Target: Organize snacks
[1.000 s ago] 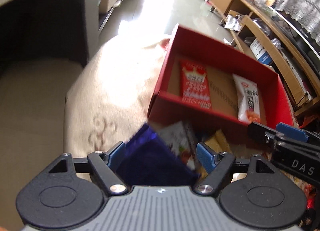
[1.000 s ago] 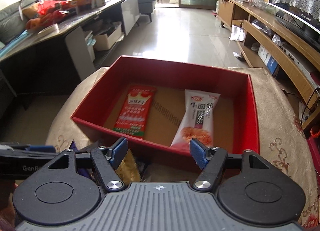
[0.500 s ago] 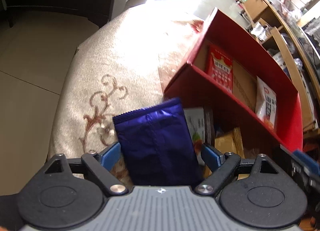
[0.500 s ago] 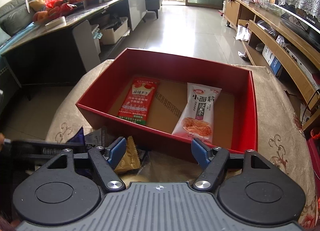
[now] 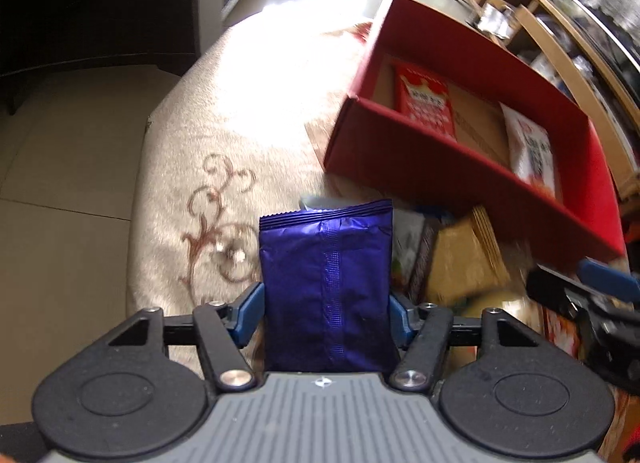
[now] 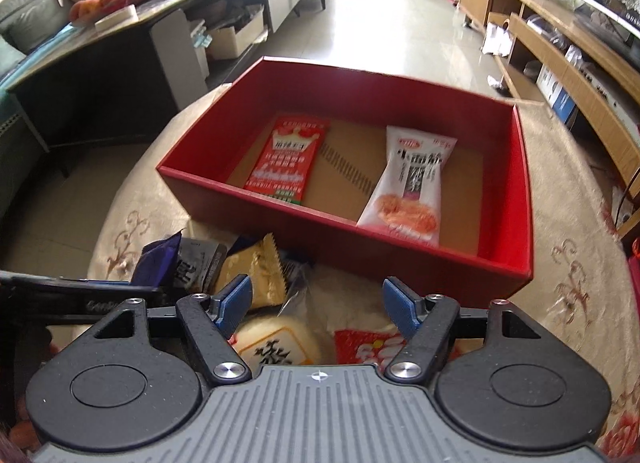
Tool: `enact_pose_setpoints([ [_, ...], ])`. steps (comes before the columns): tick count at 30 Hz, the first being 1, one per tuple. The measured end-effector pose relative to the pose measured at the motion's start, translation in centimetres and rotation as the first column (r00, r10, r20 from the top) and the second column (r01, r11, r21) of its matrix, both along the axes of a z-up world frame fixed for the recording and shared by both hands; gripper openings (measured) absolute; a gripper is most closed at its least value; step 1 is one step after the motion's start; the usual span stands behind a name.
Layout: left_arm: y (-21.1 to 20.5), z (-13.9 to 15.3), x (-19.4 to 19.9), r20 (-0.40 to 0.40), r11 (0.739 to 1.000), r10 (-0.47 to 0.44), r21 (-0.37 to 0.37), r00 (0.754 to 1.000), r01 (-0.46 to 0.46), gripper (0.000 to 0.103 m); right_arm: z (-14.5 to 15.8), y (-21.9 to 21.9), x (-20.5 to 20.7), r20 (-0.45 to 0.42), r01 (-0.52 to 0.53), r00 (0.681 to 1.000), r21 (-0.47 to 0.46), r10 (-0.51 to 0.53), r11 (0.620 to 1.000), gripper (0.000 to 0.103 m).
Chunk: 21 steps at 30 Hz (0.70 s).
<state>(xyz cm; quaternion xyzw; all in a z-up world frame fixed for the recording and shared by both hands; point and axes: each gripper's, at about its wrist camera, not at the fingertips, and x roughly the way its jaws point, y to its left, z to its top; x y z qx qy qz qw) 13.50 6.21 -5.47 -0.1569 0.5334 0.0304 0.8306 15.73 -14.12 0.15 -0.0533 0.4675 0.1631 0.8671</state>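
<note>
The left gripper [image 5: 326, 313] has just been closing, and its blue pads now press on both side edges of the purple packet [image 5: 326, 287], which stands upright between them. Half a second ago the jaws stood wider, with the packet loose in the gap. The snack looks secured, so lifting it over to the box seems the next step.

The right gripper [image 6: 316, 301] hangs with its jaws apart and nothing between them, above the loose pile at the near edge of the round table [image 6: 580, 231]. Directly under it lie a pale round packet with a dark character [image 6: 280, 343] and a red floral packet [image 6: 360, 343]. Just beyond are a gold packet [image 6: 256, 271] and a grey-black packet [image 6: 198, 263], which touch each other and overlap.

Farther on, toward the middle of the table, the red box [image 6: 520, 191] stands open. On its cardboard floor lie a red sachet [image 6: 286, 159] on the left and a white packet [image 6: 412, 187] on the right, well apart, leaving a bare strip between them.

The box's near wall rises between the pile and that floor, so I judge the purple packet must clear it. The right gripper also sits close beside the left one's path.
</note>
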Motion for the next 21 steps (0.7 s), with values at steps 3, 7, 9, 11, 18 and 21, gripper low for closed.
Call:
enact_pose_setpoints([
  [3, -0.3, 0.0, -1.6, -0.013, 0.998, -0.067, -0.007, 0.998, 0.067, 0.057, -0.4, -0.1, -0.4, -0.037, 0.004, 0.999, 0.014, -0.003, 1.000, 0.078],
  [7, -1.3, -0.3, -3.6, -0.020, 0.987, -0.156, 0.024, 0.988, 0.156, 0.057, -1.1, -0.2, -1.0, -0.090, 0.029, 0.996, 0.026, -0.027, 0.999, 0.080],
  [9, -1.7, -0.2, -4.0, -0.017, 0.983, -0.177, 0.041, 0.984, 0.178, 0.057, -1.5, -0.1, -1.1, -0.123, 0.049, 0.991, 0.046, -0.043, 0.998, 0.082],
  [11, -2.1, -0.3, -4.0, -0.021, 0.980, -0.188, 0.060, 0.982, 0.189, 0.060, -2.1, 0.1, -1.0, -0.152, 0.082, 0.986, 0.058, -0.072, 0.995, 0.083],
  [18, -2.7, -0.8, -3.8, -0.021, 0.976, -0.203, 0.077, 0.979, 0.204, 0.071, -1.5, -0.4, -0.7, -0.201, 0.173, 0.969, 0.152, -0.141, 0.973, 0.085],
  [21, -3.5, -1.0, -4.2, -0.011, 0.965, -0.235, 0.121, 0.972, 0.235, 0.070, -1.0, -1.2, -1.3, -0.211, 0.214, 0.962, 0.183, -0.174, 0.960, 0.085],
])
